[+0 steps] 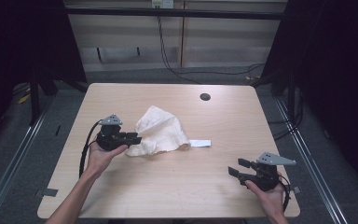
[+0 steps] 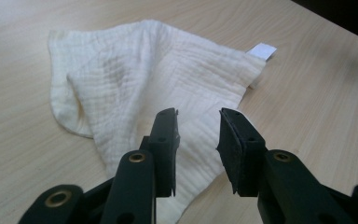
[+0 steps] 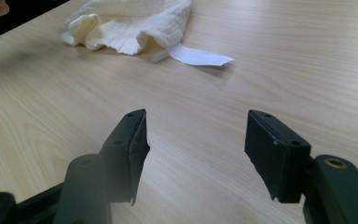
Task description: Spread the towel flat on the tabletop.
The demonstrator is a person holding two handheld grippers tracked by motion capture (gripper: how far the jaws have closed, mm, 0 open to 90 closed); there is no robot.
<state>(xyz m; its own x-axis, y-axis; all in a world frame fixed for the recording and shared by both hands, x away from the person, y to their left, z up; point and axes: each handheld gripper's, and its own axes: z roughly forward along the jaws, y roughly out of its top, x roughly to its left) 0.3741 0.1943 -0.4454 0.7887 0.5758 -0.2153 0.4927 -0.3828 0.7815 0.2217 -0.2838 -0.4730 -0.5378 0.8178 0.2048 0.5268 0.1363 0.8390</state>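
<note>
The crumpled cream cloth (image 1: 161,132) lies mid-table (image 1: 177,186). The left hand-held gripper (image 1: 133,138), at its 9 o'clock edge, has narrowly parted jaws over the cloth, not pinching it. The right hand-held gripper (image 1: 237,168), at 4 o'clock, gapes empty.

The cloth (image 2: 154,88) runs under the left gripper (image 2: 198,135) in the left gripper view, so its near part is hidden and you cannot tell if the jaws touch it. In the right gripper view, the far side of the cloth (image 3: 130,23) is cut off at the top edge. The tag (image 1: 199,143) has marks too small to read. In the high view, both arms are cut off at the bottom edge.
</note>
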